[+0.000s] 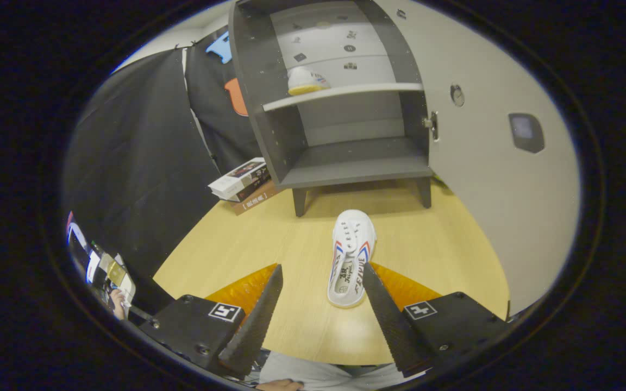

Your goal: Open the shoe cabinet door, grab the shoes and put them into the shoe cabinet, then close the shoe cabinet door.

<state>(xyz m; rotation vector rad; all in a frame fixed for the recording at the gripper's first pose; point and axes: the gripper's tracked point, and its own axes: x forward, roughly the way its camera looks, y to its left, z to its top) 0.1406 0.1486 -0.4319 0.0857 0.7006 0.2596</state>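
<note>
Cabinet (pixel 345 108): standing at the top centre of the frame, its door (pixel 487 163) swung wide to the right, so we are judging the opening step done.
Upper shelf (pixel 345 92): holding one shoe (pixel 305 80) already.
Second shoe (pixel 350 255): lying on the table (pixel 226 244) at lower centre, toe toward the cabinet, seemingly ready for pickup.
Gripper (pixel 321 293): we are holding its fingers spread wide, gripping nothing.
Shoe versus jaws: its heel is sitting between the tips, nearer the right finger; the toe is reaching beyond them.
Books (pixel 242 184): stacked left of the cabinet.
</note>
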